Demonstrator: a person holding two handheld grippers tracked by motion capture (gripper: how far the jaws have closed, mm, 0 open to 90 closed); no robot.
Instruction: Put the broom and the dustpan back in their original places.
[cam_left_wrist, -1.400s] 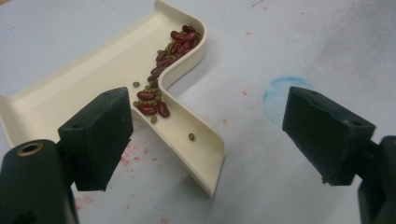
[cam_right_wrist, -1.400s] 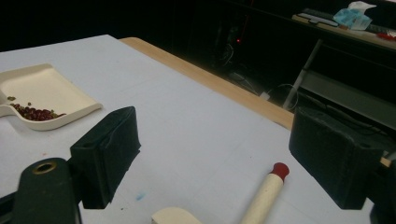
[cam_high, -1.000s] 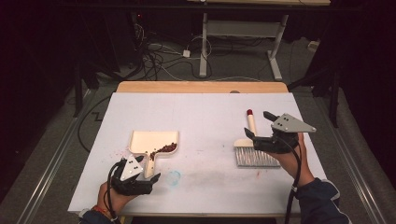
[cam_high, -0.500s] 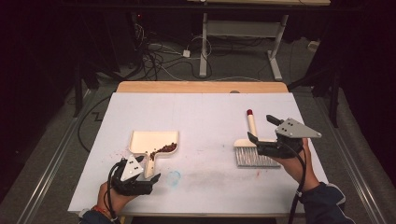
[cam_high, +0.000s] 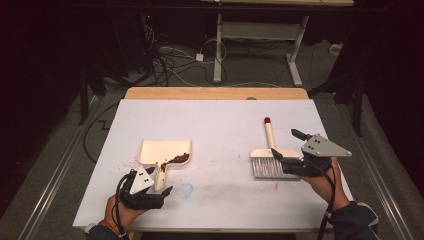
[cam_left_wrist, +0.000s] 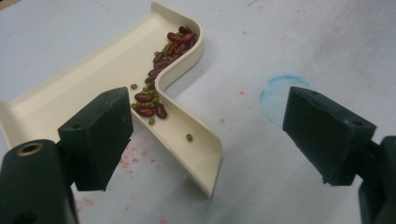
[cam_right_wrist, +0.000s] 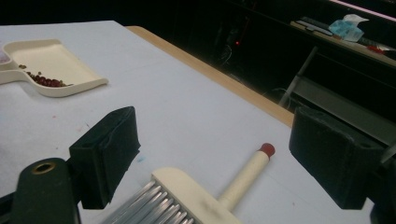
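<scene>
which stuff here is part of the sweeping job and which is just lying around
In the job:
- dustpan
- beans in the dustpan
- brush
- left gripper, open, by the dustpan handle
- right gripper, open, at the brush

Lying about:
- blue smudge on the table
- cables on the floor
- desk frame behind

Dim room up top: a white-covered table (cam_high: 215, 125) with a wooden far edge, tangled cables (cam_high: 170, 60) on grey floor, white desk legs (cam_high: 218, 50) beyond.
</scene>
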